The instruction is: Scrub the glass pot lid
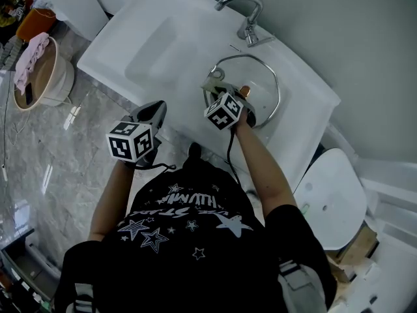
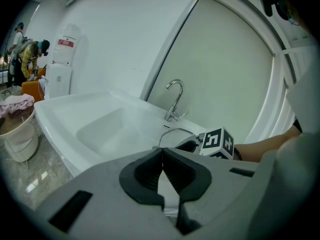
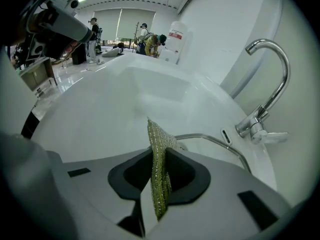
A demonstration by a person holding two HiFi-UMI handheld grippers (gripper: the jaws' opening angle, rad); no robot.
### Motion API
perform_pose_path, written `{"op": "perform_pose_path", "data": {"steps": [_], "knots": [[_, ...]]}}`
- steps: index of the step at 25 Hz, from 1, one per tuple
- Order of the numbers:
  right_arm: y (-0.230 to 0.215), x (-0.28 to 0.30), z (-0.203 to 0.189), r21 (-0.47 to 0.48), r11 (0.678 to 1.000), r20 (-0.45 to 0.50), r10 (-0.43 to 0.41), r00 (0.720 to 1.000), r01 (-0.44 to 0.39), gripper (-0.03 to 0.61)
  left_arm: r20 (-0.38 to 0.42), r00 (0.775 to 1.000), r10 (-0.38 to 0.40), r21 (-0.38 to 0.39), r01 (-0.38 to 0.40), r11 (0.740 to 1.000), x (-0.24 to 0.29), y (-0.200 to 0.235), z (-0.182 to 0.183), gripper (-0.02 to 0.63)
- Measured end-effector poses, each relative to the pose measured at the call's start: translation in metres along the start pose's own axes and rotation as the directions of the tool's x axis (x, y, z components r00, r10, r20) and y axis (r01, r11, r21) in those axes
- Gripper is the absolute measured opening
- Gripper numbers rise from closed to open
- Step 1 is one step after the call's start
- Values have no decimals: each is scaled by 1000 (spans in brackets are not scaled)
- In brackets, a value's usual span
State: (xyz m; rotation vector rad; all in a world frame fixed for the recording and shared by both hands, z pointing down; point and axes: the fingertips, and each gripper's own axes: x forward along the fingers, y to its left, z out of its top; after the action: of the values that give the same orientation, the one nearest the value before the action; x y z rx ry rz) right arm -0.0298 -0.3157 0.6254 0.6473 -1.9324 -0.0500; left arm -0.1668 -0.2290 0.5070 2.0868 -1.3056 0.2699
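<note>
Now | left gripper [image 2: 162, 155] jaws pressed together, empty, held off the washbasin's [image 1: 163, 51] front edge | right gripper [image 3: 159, 159] clamps an upright green scrub pad [image 3: 159, 176] by the lid's left rim | glass pot lid [image 1: 260, 80] lies flat on the right ledge, near the faucet [image 1: 249, 19].

— Between the right tool's [image 3: 159, 156] black pads [image 3: 182, 176]?
— Green scrub cloth [image 3: 158, 134], pale speckled weave.
— Beyond?
— White sink [image 3: 125, 99], silvery tap [image 3: 255, 126], clear glass pot lid [image 1: 259, 83], silver-rimmed.
— Marker cube [image 1: 225, 111]?
— Black-and-white squares.
</note>
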Motion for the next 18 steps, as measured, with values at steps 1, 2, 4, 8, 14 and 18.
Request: {"op": "perform_pose_path", "data": {"steps": [1, 2, 4, 8, 14, 18], "knots": [[5, 0, -2, 1, 1000, -3, 8, 1000, -8, 71, -1, 1000, -2, 1, 2, 1000, 0, 0, -1, 9], [9, 1, -4, 1, 1000, -5, 16, 1000, -16, 71, -2, 1000, -3, 2, 3, 1000, -1, 0, -2, 9], [16, 1, -7, 2, 1000, -10, 31, 999, -31, 71, -2, 1000, -5, 1, 5, 1000, -1, 0, -2, 9], [30, -4, -12, 41, 997, -12, 65, 998, -65, 72, -1, 1000, -7, -4, 7, 1000, -6, 1, -3, 9], [46, -5, -19, 99, 990, -20, 105, 994, -102, 72, -8, 1000, -16, -5, 16, 1000, -8, 3, -6, 9], [56, -7, -23, 116, 984, -36, 138, 990, -133, 72, -7, 1000, -24, -5, 24, 1000, -9, 2, -4, 9]]}}
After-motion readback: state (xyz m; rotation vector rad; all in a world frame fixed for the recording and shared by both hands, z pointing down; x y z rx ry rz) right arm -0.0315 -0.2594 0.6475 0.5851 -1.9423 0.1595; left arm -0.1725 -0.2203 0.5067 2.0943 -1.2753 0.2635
